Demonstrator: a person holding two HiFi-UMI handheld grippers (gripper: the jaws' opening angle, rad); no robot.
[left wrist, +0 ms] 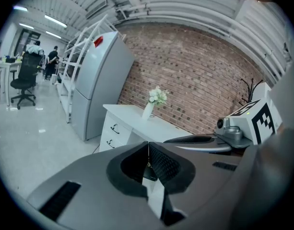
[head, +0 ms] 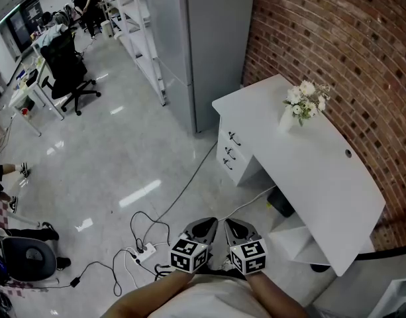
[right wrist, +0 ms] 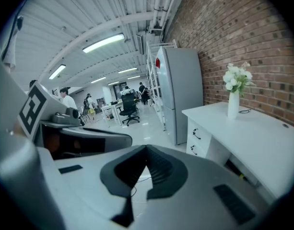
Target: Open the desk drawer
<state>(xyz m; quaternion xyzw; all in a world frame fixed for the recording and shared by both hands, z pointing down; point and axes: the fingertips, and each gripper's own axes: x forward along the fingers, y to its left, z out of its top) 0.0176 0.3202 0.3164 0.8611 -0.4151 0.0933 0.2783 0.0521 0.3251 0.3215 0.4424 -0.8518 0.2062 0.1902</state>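
The left gripper (head: pixel 203 226) hung at the 6 o'clock edge of the head view with its jaws pressed together and nothing between them; in its own view the ribbed pads (left wrist: pixel 158 161) met along one thin seam. The right gripper (head: pixel 240 229) sat just beside it at 3 o'clock, its jaws likewise brought together and empty, the dark pads (right wrist: pixel 156 166) touching at their tip. Both pointed forward and somewhat downward over the grey floor (head: pixel 123 158), each carrying its marker cube.

The desk drawer (head: pixel 236 138) lay at about 12 o'clock from the two grippers and well apart from them. It was pushed flush in the white drawer unit (head: pixel 230 152), with two more handled fronts below it. That unit formed the left end of the white tabletop (head: pixel 308 171), which ran from there toward 4 o'clock along the brick wall (head: pixel 335 38). A white vase of pale flowers (head: pixel 302 106) stood upright on the tabletop near the wall.

At 11 o'clock from the drawers a tall grey refrigerator (head: pixel 203 45) stood against the wall. On the floor at 9 o'clock from the left gripper lay a power strip (head: pixel 146 249) among looping cables. Far off at 10 o'clock stood a black office chair (head: pixel 67 71).
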